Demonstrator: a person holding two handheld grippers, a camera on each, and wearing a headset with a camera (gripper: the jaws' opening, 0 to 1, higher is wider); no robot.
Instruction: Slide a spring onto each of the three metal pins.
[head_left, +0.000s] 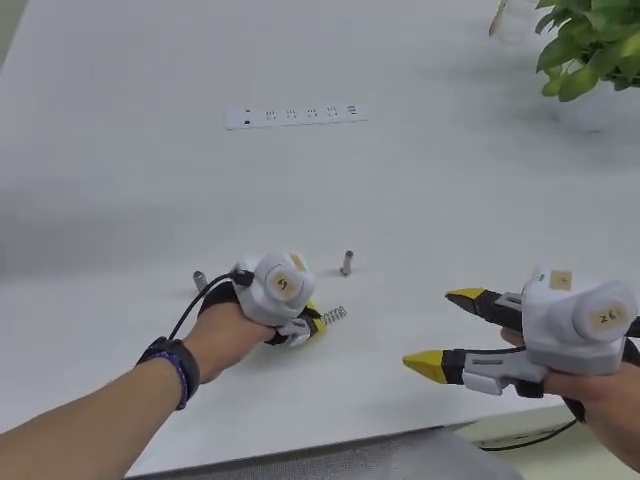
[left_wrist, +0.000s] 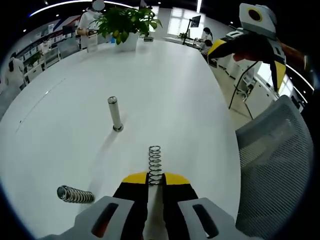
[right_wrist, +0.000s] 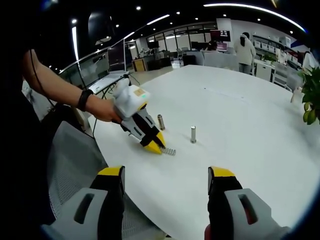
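My left gripper is shut on one end of a small steel spring, low over the white table. The spring sticks out to the right of the left gripper. A metal pin stands upright just beyond it, bare, also seen as the pin. A second short grey pin stands left of the hand. Another spring lies flat on the table. My right gripper is open and holds nothing, hovering near the front edge, right gripper.
A white power strip lies at the far middle of the table. A potted plant stands at the far right corner. A grey mesh chair sits beside the table's near edge.
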